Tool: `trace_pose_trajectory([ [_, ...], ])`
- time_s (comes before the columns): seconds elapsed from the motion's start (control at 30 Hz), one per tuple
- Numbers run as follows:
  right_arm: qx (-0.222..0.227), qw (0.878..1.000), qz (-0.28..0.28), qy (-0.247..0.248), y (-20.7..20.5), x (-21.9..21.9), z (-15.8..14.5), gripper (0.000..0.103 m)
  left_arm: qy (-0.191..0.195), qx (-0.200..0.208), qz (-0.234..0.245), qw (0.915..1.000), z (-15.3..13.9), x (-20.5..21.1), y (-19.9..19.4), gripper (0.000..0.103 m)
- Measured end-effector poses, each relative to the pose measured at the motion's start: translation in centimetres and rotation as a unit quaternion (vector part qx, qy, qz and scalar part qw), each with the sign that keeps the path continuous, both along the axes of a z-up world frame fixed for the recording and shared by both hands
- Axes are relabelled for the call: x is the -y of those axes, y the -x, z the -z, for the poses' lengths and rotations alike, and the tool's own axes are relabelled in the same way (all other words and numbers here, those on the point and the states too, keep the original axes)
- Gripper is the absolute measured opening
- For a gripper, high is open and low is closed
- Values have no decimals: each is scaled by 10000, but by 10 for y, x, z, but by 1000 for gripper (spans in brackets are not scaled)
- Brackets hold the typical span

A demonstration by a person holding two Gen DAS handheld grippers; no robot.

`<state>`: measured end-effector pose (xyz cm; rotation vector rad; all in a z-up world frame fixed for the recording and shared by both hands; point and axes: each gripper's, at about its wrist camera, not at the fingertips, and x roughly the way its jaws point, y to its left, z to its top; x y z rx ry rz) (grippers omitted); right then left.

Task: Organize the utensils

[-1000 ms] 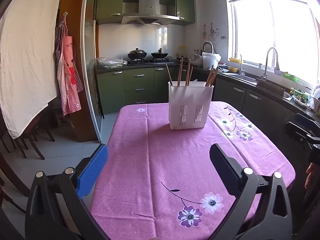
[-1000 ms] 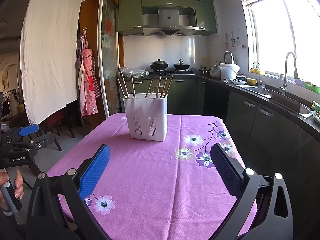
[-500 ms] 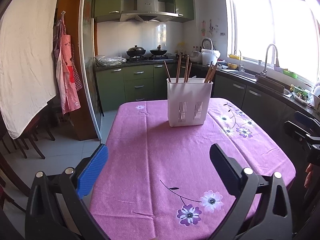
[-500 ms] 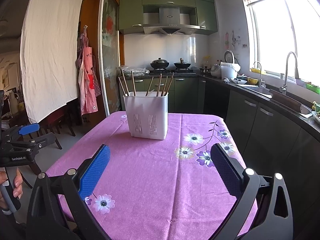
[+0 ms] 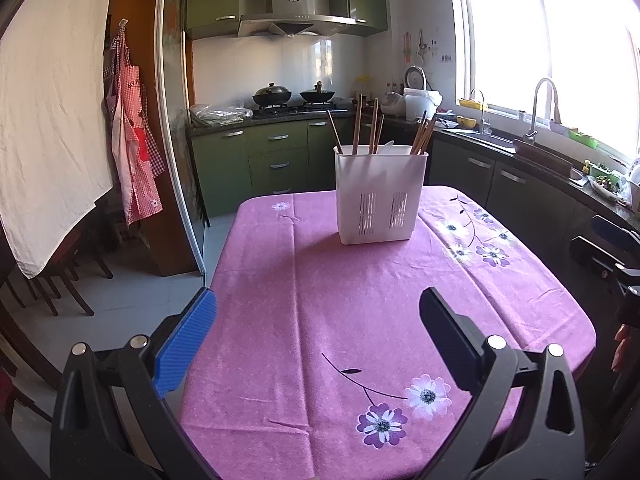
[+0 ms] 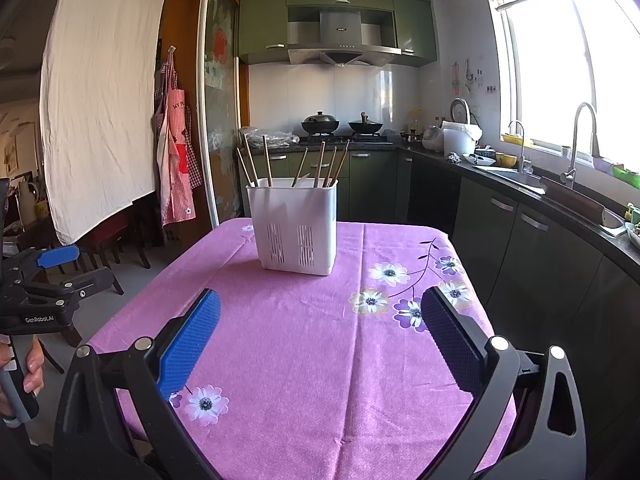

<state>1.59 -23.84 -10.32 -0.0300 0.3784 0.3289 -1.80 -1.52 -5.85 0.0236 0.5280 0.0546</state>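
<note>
The chopsticks (image 5: 374, 126) are stood upright in a white slotted holder (image 5: 380, 196) set toward the far end of a table with a purple flowered cloth (image 5: 320, 300). Thin wooden sticks like these can be expected to be light and stiff, but narrow and a bit slick, so rolling or twisting between flat pads is a fair worry. The best hold is probably taken on the bare upper ends sticking out above the rim, pinched across the shaft and lifted straight up so nothing gets levered against the holder wall. The holder itself looks like thin plastic, light enough to be tipped or dragged if a stick is pulled at an angle. Something pale, maybe a spoon, is seen among the sticks, but it can't be made out properly.

Both grippers are spread wide and nothing is held in either. The left gripper (image 5: 316, 320) is kept above the near half of the cloth, with the holder well ahead and slightly right of centre. From the right gripper (image 6: 320, 320), the holder is seen ahead and a little left, well apart too.
</note>
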Motion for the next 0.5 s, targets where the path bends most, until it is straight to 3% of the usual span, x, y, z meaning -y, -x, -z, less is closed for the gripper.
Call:
trace_pose_trajectory([
  [0.2,-21,10000,-3,19,-1,0,3,98,222,-66,115,9997,2,-3,-4,96],
  [0.5,-69,10000,-41,34,-4,-1,5,98,120,199,270,9994,1,3,-1,96],
])
